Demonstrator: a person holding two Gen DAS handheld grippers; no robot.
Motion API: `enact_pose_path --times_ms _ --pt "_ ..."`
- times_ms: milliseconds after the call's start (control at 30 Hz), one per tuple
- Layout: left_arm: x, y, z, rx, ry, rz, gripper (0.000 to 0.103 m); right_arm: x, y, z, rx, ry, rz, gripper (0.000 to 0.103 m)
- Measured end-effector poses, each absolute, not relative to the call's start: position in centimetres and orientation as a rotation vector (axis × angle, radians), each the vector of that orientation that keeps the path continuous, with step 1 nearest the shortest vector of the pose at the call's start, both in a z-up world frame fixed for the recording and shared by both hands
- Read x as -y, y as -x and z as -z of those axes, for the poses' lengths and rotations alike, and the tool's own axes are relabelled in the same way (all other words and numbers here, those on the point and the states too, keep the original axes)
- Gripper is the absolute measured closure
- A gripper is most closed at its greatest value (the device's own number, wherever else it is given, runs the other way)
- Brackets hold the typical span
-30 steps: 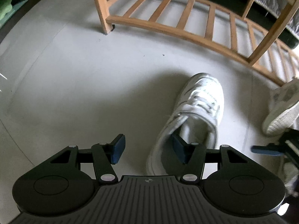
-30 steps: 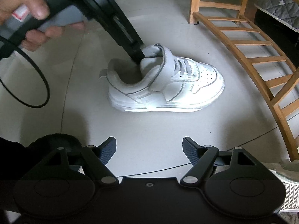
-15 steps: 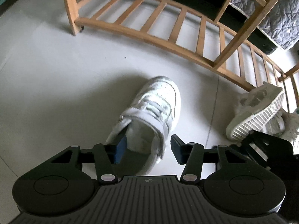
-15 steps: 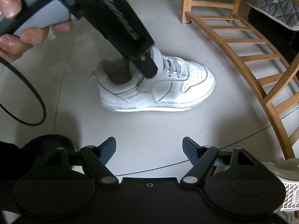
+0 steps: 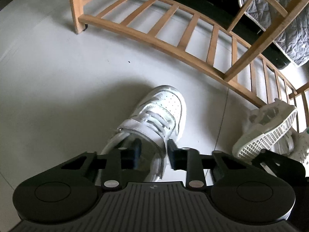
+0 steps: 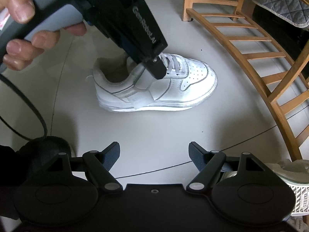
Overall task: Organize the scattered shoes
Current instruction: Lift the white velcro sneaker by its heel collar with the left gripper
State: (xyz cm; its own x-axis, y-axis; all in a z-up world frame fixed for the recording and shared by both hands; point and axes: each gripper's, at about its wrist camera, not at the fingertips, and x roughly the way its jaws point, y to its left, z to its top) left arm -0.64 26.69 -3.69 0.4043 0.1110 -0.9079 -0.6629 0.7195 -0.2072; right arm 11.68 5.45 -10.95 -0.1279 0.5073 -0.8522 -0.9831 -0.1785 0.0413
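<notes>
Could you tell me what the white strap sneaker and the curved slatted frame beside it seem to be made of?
White strap sneaker: apparently smooth leather or a synthetic imitation, going by its slight sheen, stitched panels and perforated toe; the sole looks rubbery. Curved slatted frame: light wood, judging by its warm tan colour and faint grain.

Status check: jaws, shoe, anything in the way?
Left gripper shut on white sneaker collar. Right gripper open, empty. Sneaker on floor; wooden rack beyond.
</notes>
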Motion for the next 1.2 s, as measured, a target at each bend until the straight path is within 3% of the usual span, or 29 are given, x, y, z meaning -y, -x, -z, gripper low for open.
enact_pose_path --times_ms 733,1000,1133,1200 --pt "-25.7 3.6 4.1 -1.192 0.373 -0.006 0.092 -6.0 -12.0 11.0 -0.707 0.900 -1.641 0.022" --pt "-24.7 4.8 4.4 -1.204 0.320 0.085 0.092 -6.4 -11.3 11.4 -0.624 0.966 -1.737 0.016" --pt "-24.9 5.1 4.4 -1.199 0.346 0.086 0.092 -6.9 -11.1 11.5 -0.599 0.968 -1.789 0.004" --pt "-25.2 5.3 4.4 -1.194 0.371 0.074 0.092 -7.3 -11.1 11.6 -0.581 0.976 -1.799 0.004"
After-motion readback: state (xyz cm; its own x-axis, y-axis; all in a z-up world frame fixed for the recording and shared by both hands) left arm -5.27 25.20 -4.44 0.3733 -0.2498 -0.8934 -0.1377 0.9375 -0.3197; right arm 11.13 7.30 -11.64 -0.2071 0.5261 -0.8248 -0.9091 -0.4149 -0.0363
